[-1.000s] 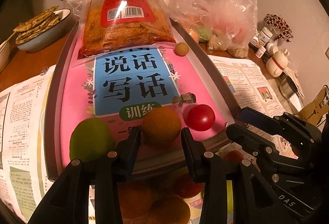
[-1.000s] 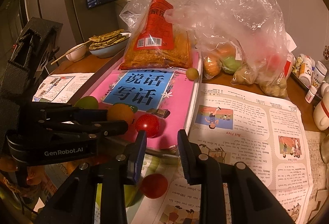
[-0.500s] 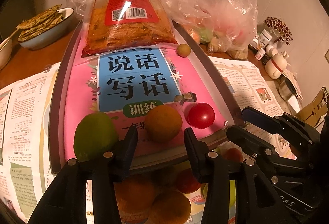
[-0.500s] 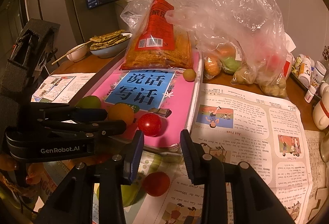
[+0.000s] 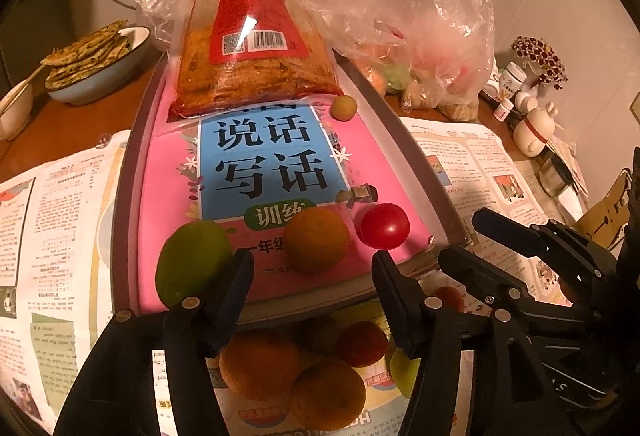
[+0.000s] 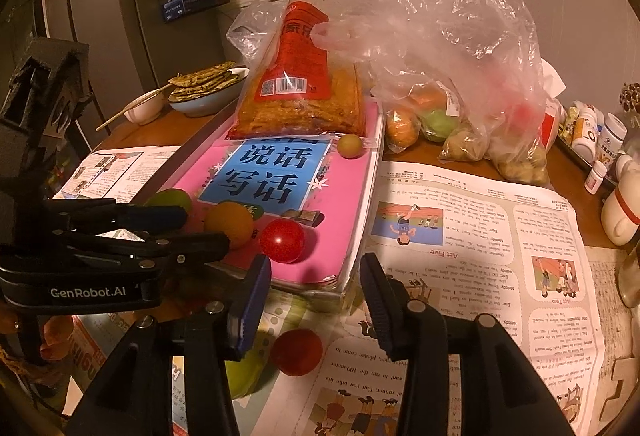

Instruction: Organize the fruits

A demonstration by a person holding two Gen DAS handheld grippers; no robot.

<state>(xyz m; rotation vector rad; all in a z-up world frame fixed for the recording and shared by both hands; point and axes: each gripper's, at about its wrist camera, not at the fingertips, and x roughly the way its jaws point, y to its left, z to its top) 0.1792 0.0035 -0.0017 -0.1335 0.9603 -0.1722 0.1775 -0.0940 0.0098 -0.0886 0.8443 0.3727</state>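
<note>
Newspaper-covered tabletop [image 6: 460, 220], dim warm light, refrigerator behind.

Task items: three fruits lined up along the near edge of the pink workbook [image 5: 168, 196], namely green fruit [image 5: 192, 262], orange [image 5: 316, 239] and cherry tomato [image 5: 385, 225]. Small yellow-green fruit [image 5: 343, 108] apart, at the far corner of the workbook beside the snack bag [image 5: 252, 48]. Loose pile of unsorted fruit on the newspaper below the workbook edge: oranges, a red tomato [image 6: 297, 351] and something green.

Left tongs [image 5: 312, 278]: spread, nothing between the pads, jaws just been opening; orange just ahead of the gap, untouched. Right tongs [image 6: 316, 276]: also spread and empty, jaws just been opening; cherry tomato on the workbook just beyond the tips, red tomato on the newspaper below them.

Likely step: release complete, next fruit to fetch from the loose pile.

Procedure:
- Back the tips off straight, away from the row; round fruit on a glossy cover rolls at a slight nudge.
- Keep each pair of tongs on its own side; the two sets sit close together.
- Straddle the next fruit fully before closing, pads at its widest part.
- Close gently on tomatoes; thin skin, easily crushed.
- Set down beside the row, not onto it.

Plastic bag of produce [image 6: 460, 84] further back, well apart.
</note>
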